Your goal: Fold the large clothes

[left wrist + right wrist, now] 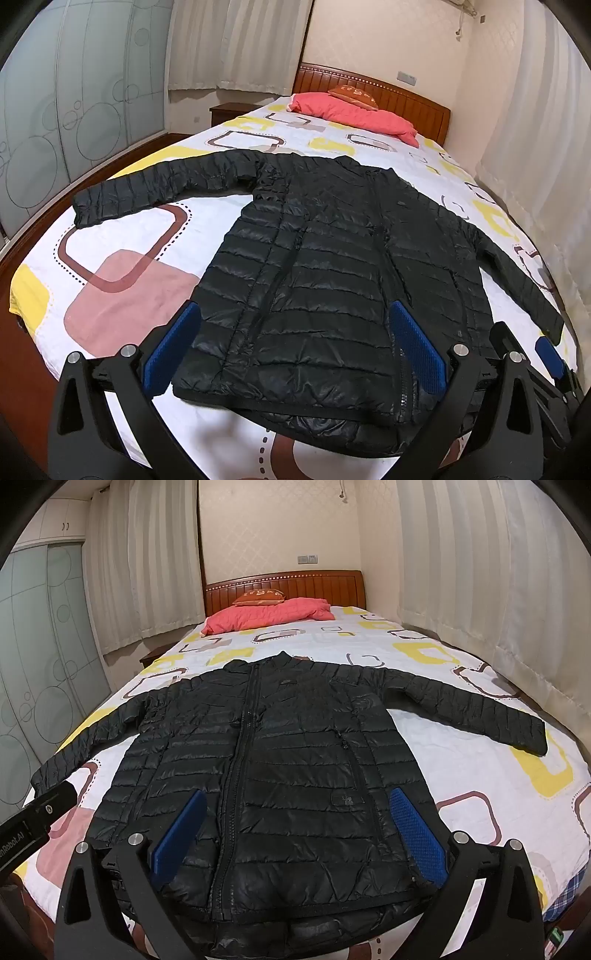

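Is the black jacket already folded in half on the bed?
No, the black jacket lies flat on the bed, zipped, both sleeves spread out.

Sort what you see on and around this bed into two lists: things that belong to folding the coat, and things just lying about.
Belongs to the job:
- black jacket, spread flat, zipped, sleeves out
- left gripper, open
- right gripper, open
- bed, the work surface

Just lying about:
- pink quilt by the headboard
- orange cushion on it
- curtains
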